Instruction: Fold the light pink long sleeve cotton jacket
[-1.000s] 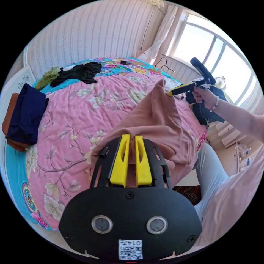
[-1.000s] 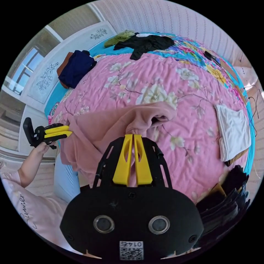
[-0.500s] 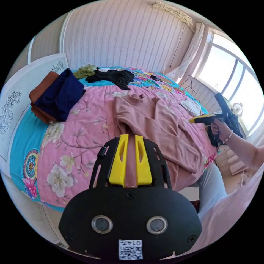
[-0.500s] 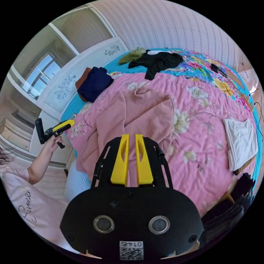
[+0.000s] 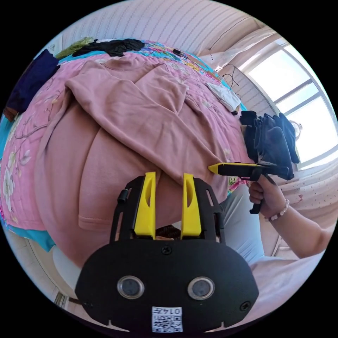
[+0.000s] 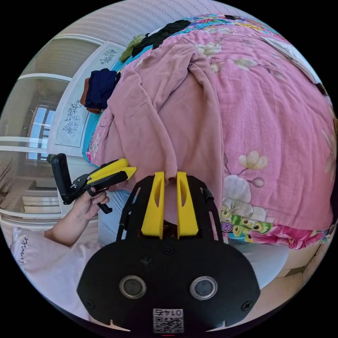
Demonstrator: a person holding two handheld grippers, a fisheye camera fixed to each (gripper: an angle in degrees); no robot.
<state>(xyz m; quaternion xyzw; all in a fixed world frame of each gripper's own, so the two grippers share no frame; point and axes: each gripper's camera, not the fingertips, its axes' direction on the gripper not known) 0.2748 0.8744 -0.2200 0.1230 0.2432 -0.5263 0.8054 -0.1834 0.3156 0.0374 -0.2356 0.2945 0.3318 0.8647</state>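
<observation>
the left gripper (image 5: 169,176) sits at the lower centre of the left gripper view with its jaws apart and nothing between them; the hem of the light pink jacket (image 5: 116,130) lies just under the tips. one second ago these jaws were close together on a bunch of the pink cloth, so this gripper has let go. in the right gripper view it comes in at the left of the frame, held by the person's hand (image 6: 84,204).

the right gripper (image 6: 170,176) has its jaws nearly together, and a narrow fold of the jacket's lower edge hangs between the tips. i judge that it is clamped on the cloth, though the contact itself is small. in the left gripper view this gripper (image 5: 213,168) is at the right of the frame, its tip touching the side edge of the jacket.

the big change is in the jacket. a second ago it was lifted in a heap between the two grippers; now it is spread over the pink flowered bed cover (image 6: 281,116), collar toward the top of the frame and hem toward the person at the bed's edge, with one sleeve (image 5: 141,116) lying across the body.

so i think the laying out is nearly done, and the folding proper can begin once the right side is also released
</observation>
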